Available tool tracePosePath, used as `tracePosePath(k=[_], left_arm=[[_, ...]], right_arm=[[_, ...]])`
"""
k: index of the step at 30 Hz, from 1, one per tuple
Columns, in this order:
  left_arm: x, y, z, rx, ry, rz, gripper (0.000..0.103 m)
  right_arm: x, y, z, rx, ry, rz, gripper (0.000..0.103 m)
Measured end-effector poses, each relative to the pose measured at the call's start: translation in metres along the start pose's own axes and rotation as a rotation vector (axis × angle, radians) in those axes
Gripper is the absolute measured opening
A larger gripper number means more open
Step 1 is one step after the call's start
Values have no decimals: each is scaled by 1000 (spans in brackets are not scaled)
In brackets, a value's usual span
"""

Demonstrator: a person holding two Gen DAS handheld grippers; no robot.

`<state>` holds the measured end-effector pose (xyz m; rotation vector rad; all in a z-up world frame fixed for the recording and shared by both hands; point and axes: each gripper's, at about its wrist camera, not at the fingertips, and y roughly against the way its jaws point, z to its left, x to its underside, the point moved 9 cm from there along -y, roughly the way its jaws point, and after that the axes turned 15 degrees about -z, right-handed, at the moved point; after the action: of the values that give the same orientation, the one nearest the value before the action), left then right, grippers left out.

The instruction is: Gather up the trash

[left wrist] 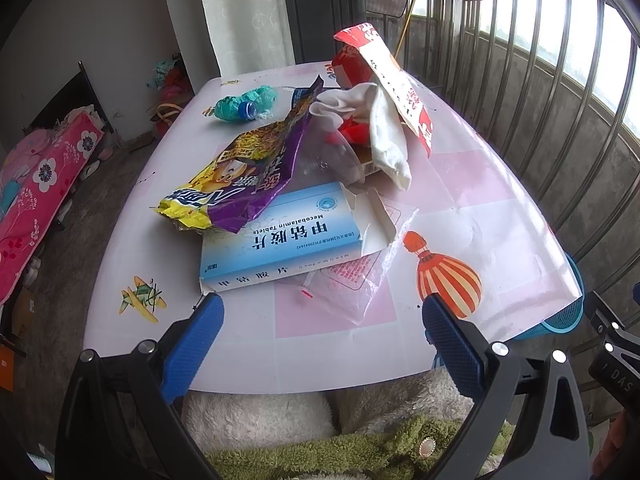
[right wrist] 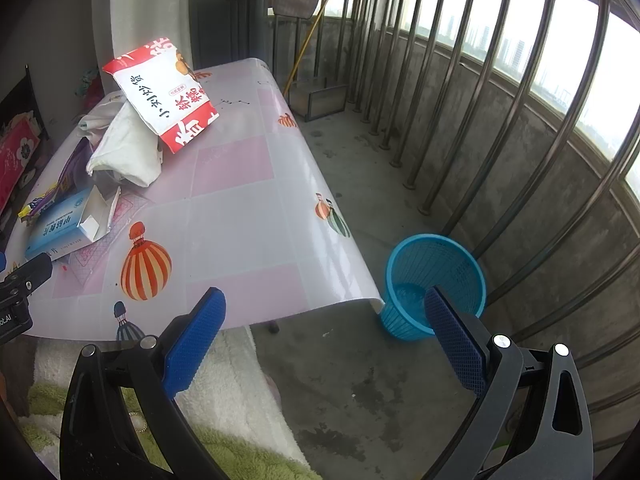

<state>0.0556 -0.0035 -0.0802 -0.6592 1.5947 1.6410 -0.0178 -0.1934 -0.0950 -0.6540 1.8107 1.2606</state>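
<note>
My left tool [left wrist: 320, 320] tilts down over the glossy surface [left wrist: 460, 184], blue ribbed pads spread wide, holding nothing. Just ahead: a flat blue cardboard pill box [left wrist: 280, 248] with its flap open, a crinkled purple snack bag [left wrist: 240, 172] draped across it, limp white cloth [left wrist: 384, 136], a red-and-white packet [left wrist: 396, 80] and a crushed bottle [left wrist: 244, 106]. My right tool [right wrist: 324, 312] angles down, fully spread, empty, over the floor near the round blue mesh basket [right wrist: 472, 264].
</note>
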Motion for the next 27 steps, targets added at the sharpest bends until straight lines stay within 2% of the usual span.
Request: tracePosePath(k=[27], left_arm=[[0, -1, 0, 0, -10, 1, 97]], right_arm=[[-1, 0, 0, -2, 1, -1, 95]])
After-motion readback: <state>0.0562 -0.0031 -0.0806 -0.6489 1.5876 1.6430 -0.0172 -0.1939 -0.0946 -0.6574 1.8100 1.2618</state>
